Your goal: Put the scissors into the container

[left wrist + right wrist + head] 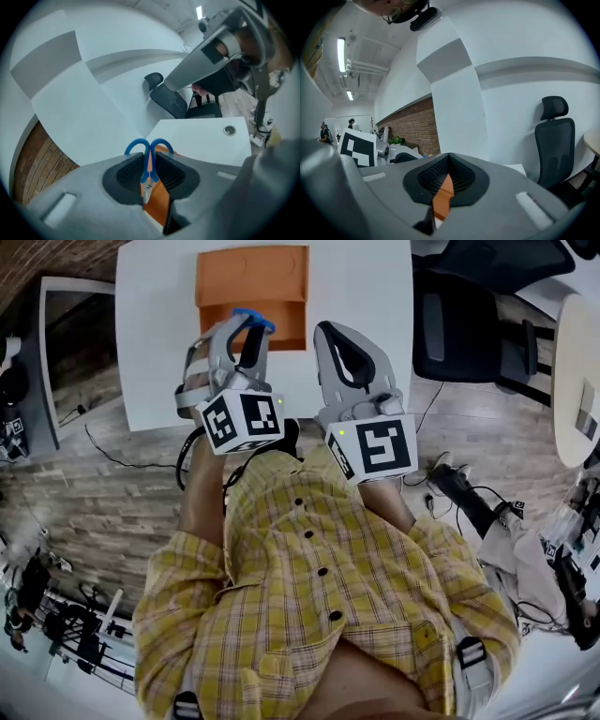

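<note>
Head view, hidden: left gripper (pixel 246 331) is covering most of the scissors (pixel 254 319); only one blue handle loop is showing past the fingers, and the blades are not showing.
Head view, count: one orange container (pixel 251 277), one white counter (pixel 366 287), two grippers and one black chair (pixel 459 329) are showing.
Head view, place: scissors are hanging over the near part of the container, and the right gripper (pixel 328 334) is hovering just beside its right edge.
Left gripper view, fingers: pads (pixel 126 176) are pinching the scissors between them, leaving a narrow gap.
Left gripper view, count: two blue loops (pixel 136 146) are rising side by side above the pads.
Left gripper view, axis: long axis is running along the fingers, with the loops pointing away past the fingertips and the metal tip (pixel 146 192) pointing back toward the camera.
Left gripper view, hard to make out: blades are lying mostly buried between the pads, and the container is showing only as an orange strip below them.
Right gripper view, fingers: tips are meeting and gripping nothing.
Right gripper view, cut off: container is appearing only as an orange sliver through the slit below the tips.
Right gripper view, count: one chair is standing at the right.
</note>
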Available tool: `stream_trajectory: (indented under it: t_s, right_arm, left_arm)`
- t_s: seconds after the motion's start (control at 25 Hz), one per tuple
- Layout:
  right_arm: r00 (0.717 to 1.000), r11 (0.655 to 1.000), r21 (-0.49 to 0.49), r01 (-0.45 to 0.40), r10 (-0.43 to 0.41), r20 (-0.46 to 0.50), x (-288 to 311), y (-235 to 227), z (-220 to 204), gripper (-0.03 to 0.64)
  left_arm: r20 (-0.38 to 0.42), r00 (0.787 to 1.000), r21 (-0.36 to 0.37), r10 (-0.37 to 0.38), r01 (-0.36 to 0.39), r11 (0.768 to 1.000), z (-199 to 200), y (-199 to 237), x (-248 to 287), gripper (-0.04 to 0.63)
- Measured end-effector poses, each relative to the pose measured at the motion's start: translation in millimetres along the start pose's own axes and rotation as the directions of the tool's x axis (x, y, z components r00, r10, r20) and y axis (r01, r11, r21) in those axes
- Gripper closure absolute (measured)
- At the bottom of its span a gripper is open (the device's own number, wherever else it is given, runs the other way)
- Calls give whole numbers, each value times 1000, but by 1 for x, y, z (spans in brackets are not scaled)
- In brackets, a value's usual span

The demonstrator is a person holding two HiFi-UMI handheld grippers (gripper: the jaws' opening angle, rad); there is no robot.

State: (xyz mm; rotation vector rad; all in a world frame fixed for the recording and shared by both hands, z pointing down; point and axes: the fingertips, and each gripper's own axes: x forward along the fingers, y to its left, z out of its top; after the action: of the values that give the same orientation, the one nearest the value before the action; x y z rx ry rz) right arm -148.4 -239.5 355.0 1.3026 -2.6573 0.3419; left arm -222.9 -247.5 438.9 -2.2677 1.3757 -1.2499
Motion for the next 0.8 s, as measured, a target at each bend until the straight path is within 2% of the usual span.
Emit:
stream_trajectory:
  t_s: [0.32,0.56,0.8]
  right_arm:
    - [1000,1000,-5,7,-7,-20,6,-1,-6,614]
    - [1000,1000,3,13,-13,-25,8,-3,-9,614]
    - [999,999,16,35,-35,-28,3,-11,-12,614]
  left_arm:
    - [-63,993,108,-104,110,988,-12,-18,23,509]
    - [-125,977,215,-171,195,957,-24,-36,43,509]
    - [-176,954,236,-244,282,930,-40,-57,64,509]
